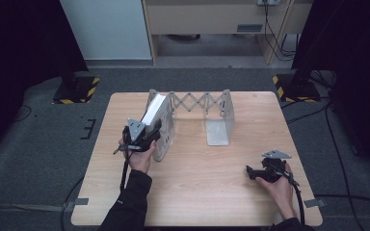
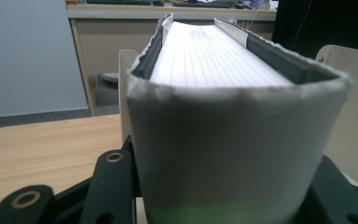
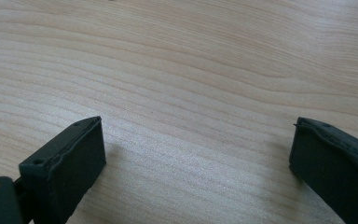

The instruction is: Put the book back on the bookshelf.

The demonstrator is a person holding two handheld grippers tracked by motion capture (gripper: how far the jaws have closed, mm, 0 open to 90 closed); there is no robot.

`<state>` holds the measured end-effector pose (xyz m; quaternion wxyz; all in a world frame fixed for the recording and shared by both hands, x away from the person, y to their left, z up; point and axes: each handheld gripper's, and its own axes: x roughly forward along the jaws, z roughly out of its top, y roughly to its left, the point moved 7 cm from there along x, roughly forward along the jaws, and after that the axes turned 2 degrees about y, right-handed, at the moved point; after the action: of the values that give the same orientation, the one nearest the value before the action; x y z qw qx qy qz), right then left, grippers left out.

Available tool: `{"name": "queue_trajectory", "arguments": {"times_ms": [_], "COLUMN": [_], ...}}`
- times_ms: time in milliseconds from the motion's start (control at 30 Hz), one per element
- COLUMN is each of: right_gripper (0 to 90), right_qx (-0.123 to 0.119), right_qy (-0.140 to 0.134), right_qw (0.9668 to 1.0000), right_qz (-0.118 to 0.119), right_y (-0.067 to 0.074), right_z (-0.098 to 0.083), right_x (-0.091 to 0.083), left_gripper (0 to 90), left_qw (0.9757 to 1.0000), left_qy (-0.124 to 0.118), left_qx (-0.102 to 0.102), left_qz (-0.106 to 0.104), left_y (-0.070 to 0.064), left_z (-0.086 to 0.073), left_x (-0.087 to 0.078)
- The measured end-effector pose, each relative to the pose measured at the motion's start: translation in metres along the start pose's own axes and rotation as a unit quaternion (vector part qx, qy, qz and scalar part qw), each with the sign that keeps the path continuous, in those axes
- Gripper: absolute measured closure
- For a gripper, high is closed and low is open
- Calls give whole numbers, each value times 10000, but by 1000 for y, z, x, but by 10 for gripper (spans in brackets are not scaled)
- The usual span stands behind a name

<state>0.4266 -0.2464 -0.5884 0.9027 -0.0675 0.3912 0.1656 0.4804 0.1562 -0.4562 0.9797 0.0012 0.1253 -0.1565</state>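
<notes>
A white book (image 1: 155, 113) stands upright on its edge against the left end plate of an expandable metal book rack (image 1: 211, 120). My left gripper (image 1: 144, 134) is shut on the book's spine; in the left gripper view the worn white spine (image 2: 233, 154) sits between the two black jaws, with the page block (image 2: 209, 56) running away from the camera. My right gripper (image 1: 253, 172) rests low over the table at the front right, open, its pads (image 3: 70, 158) wide apart above bare wood with nothing between them.
The rack's right end plate (image 1: 220, 126) stands apart from the left one, joined by a scissor lattice (image 1: 197, 102) at the back. The wooden table (image 1: 197, 192) has bare room at the front. A desk and cables lie beyond the table.
</notes>
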Motion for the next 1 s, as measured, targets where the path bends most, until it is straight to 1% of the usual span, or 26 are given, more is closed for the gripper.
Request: {"name": "queue_trajectory", "arguments": {"times_ms": [133,267,300,367,400,467,500,567,633,667,733,800,833,900,967,1000], "right_gripper": [36,36,36,36,36,36,36,36,36,36,36,36,36,36,36,36], "right_qx": [9,7,5,5,4,3,3,2,4,5,3,2,3,3,3,3], "right_qy": [2,2,1,1,1,1,1,2,2,2,1,1,0,1,1,2], "right_qw": [10000,10000,10000,10000,10000,10000,10000,10000,10000,10000,10000,10000,10000,10000,10000,10000], "right_qz": [-7,-7,-8,-8,-8,-9,-8,-3,-8,-8,-8,-9,-9,-9,-9,-9], "right_y": [0,0,0,0,0,0,0,0,0,0,0,0,0,0,0,0], "right_z": [0,0,0,0,0,0,0,0,0,0,0,0,0,0,0,0], "right_x": [0,0,0,0,0,0,0,0,0,0,0,0,0,0,0,0], "left_gripper": [514,504,500,488,478,458,451,448,440,437,438,455,459,457,450,448], "left_qw": [10000,9999,9999,9996,9993,9987,9986,9982,9974,9970,9964,9964,9965,9961,9947,9945], "left_qy": [-45,-80,-93,-74,-51,67,137,192,297,275,329,384,373,362,446,442], "left_qx": [-54,-33,-69,-205,-260,-353,-351,-369,-463,-516,-561,-534,-530,-594,-721,-750], "left_qz": [-18,-85,-119,-193,-258,-350,-367,-424,-472,-505,-535,-537,-525,-547,-584,-585], "left_y": [1,0,0,1,1,1,1,2,3,4,4,3,2,2,3,3], "left_z": [0,-2,-3,-5,-6,-11,-13,-21,-30,-33,-36,-39,-40,-43,-47,-48], "left_x": [4,2,1,0,-1,-2,-3,-6,-9,-10,-12,-13,-13,-14,-13,-13]}}
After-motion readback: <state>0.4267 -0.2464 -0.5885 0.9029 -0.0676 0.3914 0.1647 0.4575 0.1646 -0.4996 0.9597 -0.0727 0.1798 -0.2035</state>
